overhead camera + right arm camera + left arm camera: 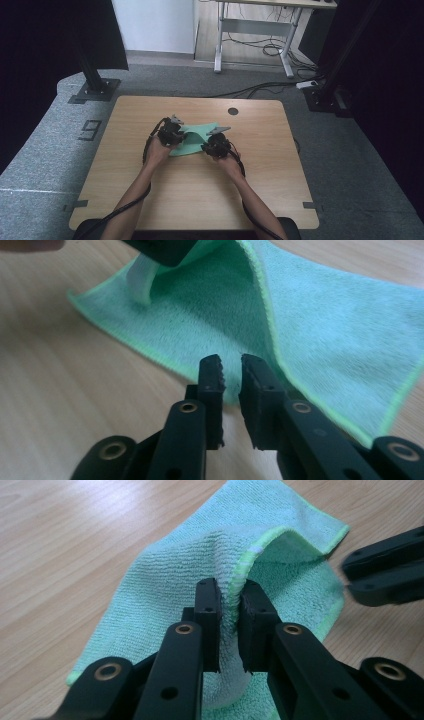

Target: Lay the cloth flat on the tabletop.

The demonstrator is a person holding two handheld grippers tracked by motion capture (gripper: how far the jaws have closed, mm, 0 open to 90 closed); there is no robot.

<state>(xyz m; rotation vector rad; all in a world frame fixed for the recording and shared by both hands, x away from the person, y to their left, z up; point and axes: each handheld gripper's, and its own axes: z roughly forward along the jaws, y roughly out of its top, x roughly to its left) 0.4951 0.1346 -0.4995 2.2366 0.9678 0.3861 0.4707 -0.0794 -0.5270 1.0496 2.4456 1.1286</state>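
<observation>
A green microfibre cloth (195, 136) lies mid-table, partly lifted between my two grippers. My left gripper (180, 133) is at its left side. In the left gripper view the jaws (231, 590) are shut on a raised fold of the cloth (170, 570), which bulges between the pads. My right gripper (207, 145) is at the cloth's near right edge and appears as dark jaws (347, 578) beside that edge. Its jaws (231, 365) stand nearly together on the cloth's hem (340, 325). A ridge runs from them up to the left gripper (165, 252).
The wooden table (200, 200) has a round black grommet (233, 111) behind the cloth. Bare wood lies all round the cloth. Black stand bases (95, 90) sit on the floor beyond the far corners, with cables (260, 87) and a desk frame (255, 30) farther back.
</observation>
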